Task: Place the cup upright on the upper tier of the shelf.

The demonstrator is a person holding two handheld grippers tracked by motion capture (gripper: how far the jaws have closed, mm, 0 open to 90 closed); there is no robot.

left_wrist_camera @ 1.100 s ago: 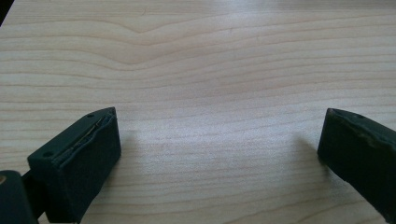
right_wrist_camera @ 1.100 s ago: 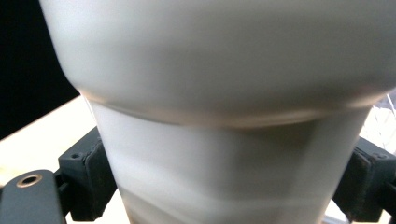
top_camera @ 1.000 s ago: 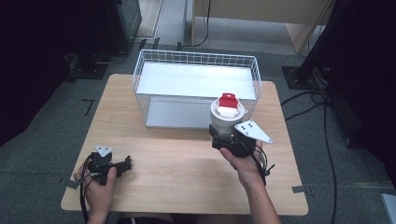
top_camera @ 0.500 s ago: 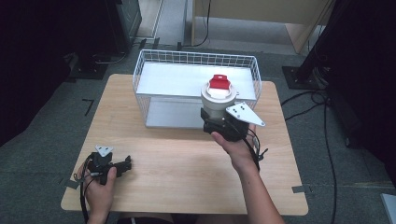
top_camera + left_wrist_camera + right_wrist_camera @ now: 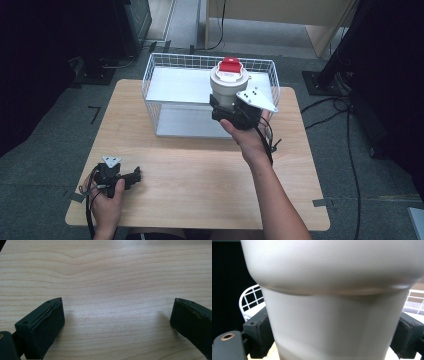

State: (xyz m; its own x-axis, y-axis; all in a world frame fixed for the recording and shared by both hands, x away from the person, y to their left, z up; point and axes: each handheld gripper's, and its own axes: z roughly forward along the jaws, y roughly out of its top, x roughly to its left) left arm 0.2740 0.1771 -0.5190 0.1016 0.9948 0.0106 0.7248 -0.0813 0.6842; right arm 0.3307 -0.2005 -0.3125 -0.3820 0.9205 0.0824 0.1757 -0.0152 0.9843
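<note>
While the right gripper [image 5: 231, 106] sat at the centre of the high view, just right of the middle, its two black jaws were pressed against the sides of a white container [image 5: 228, 87], pinching it upright. From the right gripper view the pale round body of that container [image 5: 334, 315] rose between the jaws, widening above into a broader collar, with one black jaw touching it at the lower left and the other at the lower right. On top of the container sat a red cap [image 5: 230, 64]. The container was held up in front of the wire basket [image 5: 165, 62], over its near right part, and I could not tell whether it touched the wire. That basket, white and rectangular, stood on the far half of the wooden table [image 5: 200, 175], in the upper middle of the frame.

At the lower left of the high view the left gripper [image 5: 133, 176] lay low over the table near its front edge, a hand [image 5: 107, 200] behind it. Its jaws were spread wide, with bare wood [image 5: 112, 290] between them in the left gripper view.
</note>
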